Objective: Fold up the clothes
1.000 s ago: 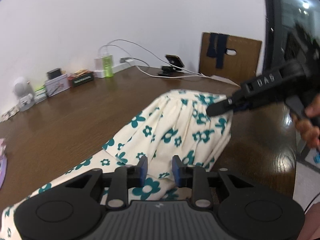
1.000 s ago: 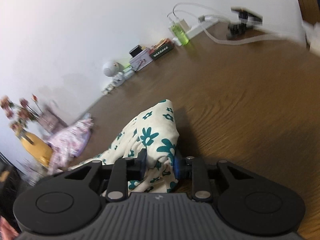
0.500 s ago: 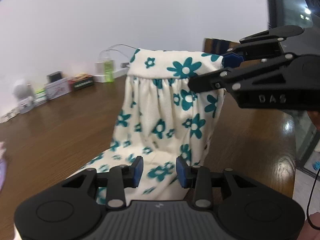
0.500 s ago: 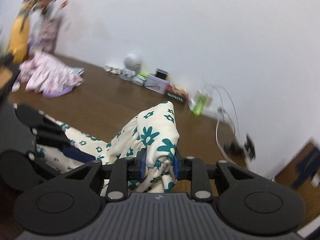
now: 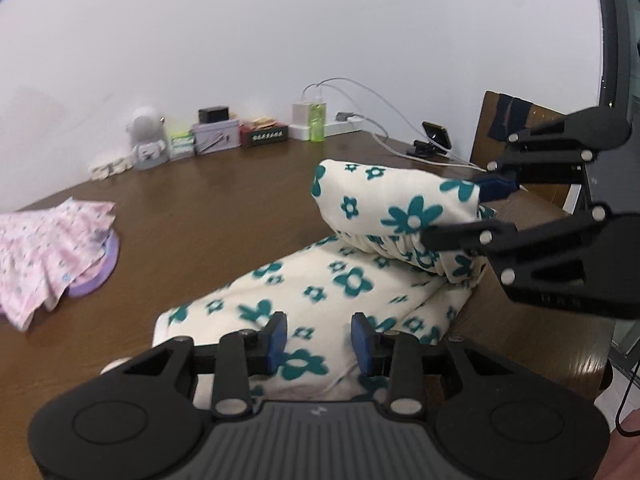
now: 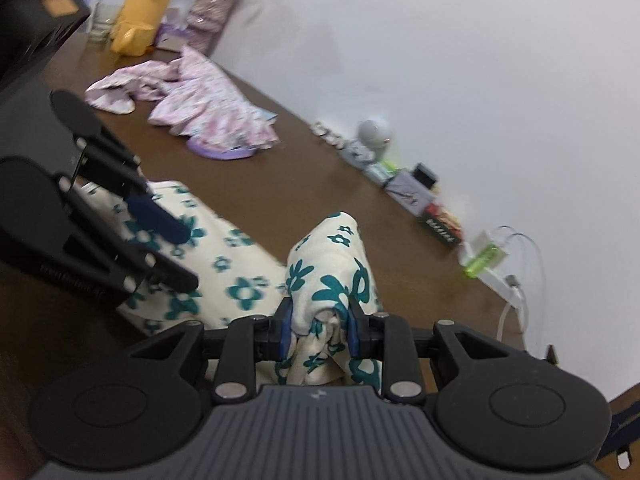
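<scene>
Cream cotton garment w/ teal flower print [image 5: 352, 280] lies on the brown wooden table [image 5: 224, 200], part folded: lower layer flat just ahead of the left gripper [image 5: 319, 338], gathered waistband end lifted and curled over it. Right gripper [image 6: 318, 328] is clenched on that waistband bunch, holding it above the flat layer. Left gripper is released, jaws apart over the cloth, gripping nothing.

Fabric looks light, soft, floppy; it'll likely sag and slip out of line, so prob. best grip is at the elastic hem or corners, where it's thicker. Pink floral garment [image 5: 48, 248] sits well off to left gripper's left.
</scene>
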`<action>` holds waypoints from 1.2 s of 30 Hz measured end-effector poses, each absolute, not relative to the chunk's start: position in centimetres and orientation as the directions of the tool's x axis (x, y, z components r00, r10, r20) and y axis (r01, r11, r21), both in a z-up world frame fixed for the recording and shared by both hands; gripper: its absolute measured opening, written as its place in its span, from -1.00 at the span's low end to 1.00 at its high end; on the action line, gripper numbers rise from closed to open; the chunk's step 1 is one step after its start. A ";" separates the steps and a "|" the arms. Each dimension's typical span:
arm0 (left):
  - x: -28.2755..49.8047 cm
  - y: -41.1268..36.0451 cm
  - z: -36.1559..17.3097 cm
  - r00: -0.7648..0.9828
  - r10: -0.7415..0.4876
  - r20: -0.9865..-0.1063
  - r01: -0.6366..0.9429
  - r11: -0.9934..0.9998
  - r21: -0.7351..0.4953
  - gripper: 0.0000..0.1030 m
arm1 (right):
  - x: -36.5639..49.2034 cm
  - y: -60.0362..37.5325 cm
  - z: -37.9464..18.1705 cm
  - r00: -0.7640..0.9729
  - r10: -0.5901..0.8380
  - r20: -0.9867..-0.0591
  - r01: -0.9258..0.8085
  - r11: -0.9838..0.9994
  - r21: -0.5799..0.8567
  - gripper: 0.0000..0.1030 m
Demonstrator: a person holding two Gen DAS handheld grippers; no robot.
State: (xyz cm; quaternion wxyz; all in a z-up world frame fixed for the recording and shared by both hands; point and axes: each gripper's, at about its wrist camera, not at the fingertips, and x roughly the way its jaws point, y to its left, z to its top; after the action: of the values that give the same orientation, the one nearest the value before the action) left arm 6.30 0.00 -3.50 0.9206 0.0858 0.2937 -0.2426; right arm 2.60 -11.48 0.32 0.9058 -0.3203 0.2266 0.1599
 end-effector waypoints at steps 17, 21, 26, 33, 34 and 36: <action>7.1 -0.4 -4.5 0.689 -0.406 -0.600 0.516 0.856 0.013 -0.36 | 0.6 -8.8 -0.8 0.842 0.220 -0.492 -0.506 0.637 -0.581 -0.51; 7.1 -0.3 -4.5 0.691 -0.407 -0.597 0.516 0.857 0.013 -0.36 | 0.6 -8.5 -1.4 0.831 0.231 -0.506 -0.527 0.620 -0.582 -0.51; 6.6 1.1 -3.6 0.693 -0.444 -0.568 0.515 0.856 -0.042 -0.34 | 0.6 -8.2 -2.1 0.816 0.245 -0.524 -0.553 0.596 -0.582 -0.51; 5.5 4.4 -0.6 0.774 -0.367 -0.516 0.419 0.908 -0.018 -0.31 | 0.4 -7.5 -3.2 0.799 0.264 -0.540 -0.579 0.579 -0.573 -0.50; 5.4 4.7 -0.4 0.781 -0.356 -0.513 0.407 0.913 -0.015 -0.31 | 0.4 -7.5 -3.3 0.798 0.267 -0.540 -0.580 0.581 -0.570 -0.50; 5.5 5.0 -0.2 0.787 -0.339 -0.515 0.389 0.921 -0.012 -0.31 | 0.4 -7.4 -3.5 0.796 0.270 -0.542 -0.583 0.584 -0.565 -0.50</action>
State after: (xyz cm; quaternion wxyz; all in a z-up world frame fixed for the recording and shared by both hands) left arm 5.50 5.02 -0.25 0.9442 0.0474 0.2628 -0.1929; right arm 0.39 -7.43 -3.51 0.8665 -0.3837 0.2035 0.2462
